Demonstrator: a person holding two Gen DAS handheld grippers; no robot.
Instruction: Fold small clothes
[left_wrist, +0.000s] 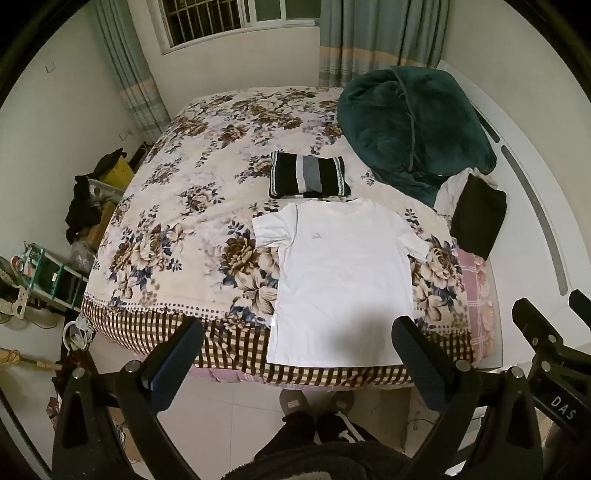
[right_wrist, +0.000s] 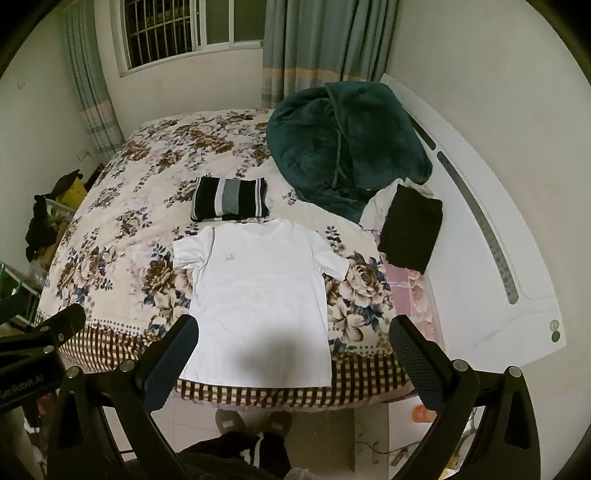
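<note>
My left claw (left_wrist: 295, 354) was matt black plastic with bright metal screw heads; one finger pad (left_wrist: 417, 354) looked finely pebbled, the other smooth and dark blue. My right claw (right_wrist: 295, 350) was of the same make. The white T-shirt (left_wrist: 343, 273) was thin, smooth, matt cloth. Under it the floral bedspread (left_wrist: 192, 206) was soft printed cloth. The striped folded garment (left_wrist: 308, 177) looked ribbed knit. The dark green blanket (left_wrist: 410, 125) was thick, plush fleece. The headboard (right_wrist: 480, 258) was smooth white. The floor tiles (left_wrist: 229, 402) were pale and slightly glossy.

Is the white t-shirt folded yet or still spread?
Spread. The white t-shirt lies flat on the bed, both sleeves out, hem at the edge.
</note>
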